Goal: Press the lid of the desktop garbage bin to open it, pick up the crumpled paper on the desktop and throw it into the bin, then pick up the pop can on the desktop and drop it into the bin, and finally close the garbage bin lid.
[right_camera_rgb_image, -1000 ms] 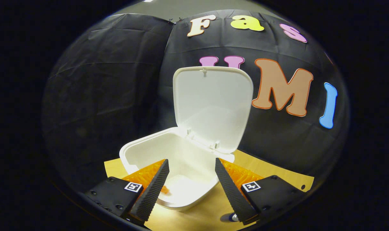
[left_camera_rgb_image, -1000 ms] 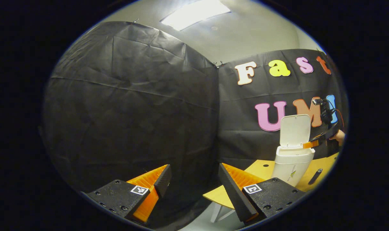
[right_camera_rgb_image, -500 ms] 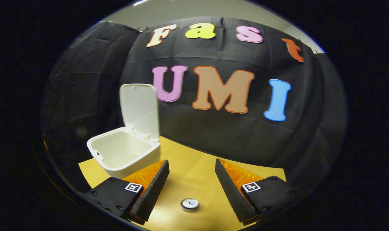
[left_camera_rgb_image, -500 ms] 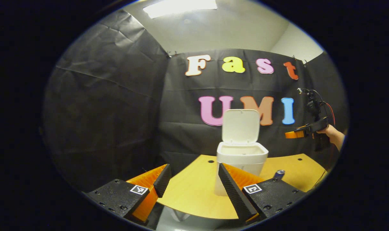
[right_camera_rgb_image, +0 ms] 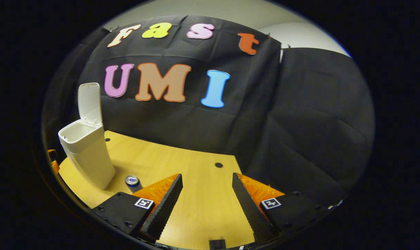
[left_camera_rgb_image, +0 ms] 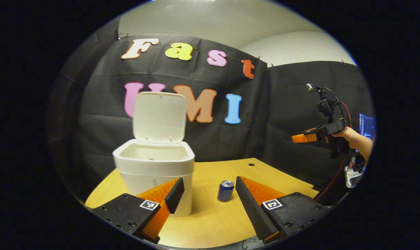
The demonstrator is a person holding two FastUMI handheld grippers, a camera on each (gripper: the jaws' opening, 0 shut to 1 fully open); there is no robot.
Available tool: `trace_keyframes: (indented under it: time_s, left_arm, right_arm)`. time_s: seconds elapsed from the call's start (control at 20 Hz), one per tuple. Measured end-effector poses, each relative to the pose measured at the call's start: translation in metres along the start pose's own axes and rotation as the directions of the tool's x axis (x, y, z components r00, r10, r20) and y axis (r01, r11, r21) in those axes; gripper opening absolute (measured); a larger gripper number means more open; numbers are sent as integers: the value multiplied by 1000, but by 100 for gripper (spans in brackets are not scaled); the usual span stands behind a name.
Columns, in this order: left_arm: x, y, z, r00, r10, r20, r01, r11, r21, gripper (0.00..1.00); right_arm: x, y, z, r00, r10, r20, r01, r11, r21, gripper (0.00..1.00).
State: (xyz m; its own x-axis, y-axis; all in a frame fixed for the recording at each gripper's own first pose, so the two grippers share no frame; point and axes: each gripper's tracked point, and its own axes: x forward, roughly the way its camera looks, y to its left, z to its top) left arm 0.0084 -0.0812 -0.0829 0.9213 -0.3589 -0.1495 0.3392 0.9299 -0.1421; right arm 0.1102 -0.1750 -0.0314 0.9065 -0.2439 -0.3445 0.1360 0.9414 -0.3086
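A white bin (left_camera_rgb_image: 154,166) stands on the yellow table (left_camera_rgb_image: 213,218) with its lid (left_camera_rgb_image: 159,117) tipped up and open. A blue pop can (left_camera_rgb_image: 225,190) stands upright just right of the bin. My left gripper (left_camera_rgb_image: 206,198) is open, low over the near table edge, with the can between and beyond its fingers. Off to the right, a hand holds the right gripper (left_camera_rgb_image: 305,138) high above the table's end. In the right gripper view the bin (right_camera_rgb_image: 86,156) and the can (right_camera_rgb_image: 132,182) sit at the left, and my right gripper (right_camera_rgb_image: 206,198) is open over bare tabletop (right_camera_rgb_image: 196,208).
Black cloth walls close the booth behind and to the right. The table has small round holes (right_camera_rgb_image: 219,165) near its back edge. A red cable (left_camera_rgb_image: 329,184) hangs below the hand at the right, near a lit screen (left_camera_rgb_image: 366,125).
Both views have swung to the right. The right gripper has drawn back from over the bin to the table's right end. The left gripper now faces the bin and can from closer.
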Motion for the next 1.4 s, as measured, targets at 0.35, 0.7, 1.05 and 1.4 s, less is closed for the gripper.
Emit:
trace_keyframes:
  time_s: [0.35,0.7,1.05,1.4]
  left_arm:
    - [130,-25,-54,993,-112,-30,112,994,0,93]
    - [210,-19,-113,990,-105,-99,104,995,-9,93]
    - [237,-22,-175,971,-66,-229,71,997,17,93]
    - [240,-19,-219,943,-30,-333,46,998,41,94]
  right_arm:
    - [-100,-55,-63,981,-175,-89,189,964,187,96]
    - [-161,-67,-87,950,-295,-105,313,891,330,96]
    - [-190,-79,-97,929,-344,-138,370,837,402,96]
    - [-189,-84,-106,922,-353,-157,386,835,391,97]
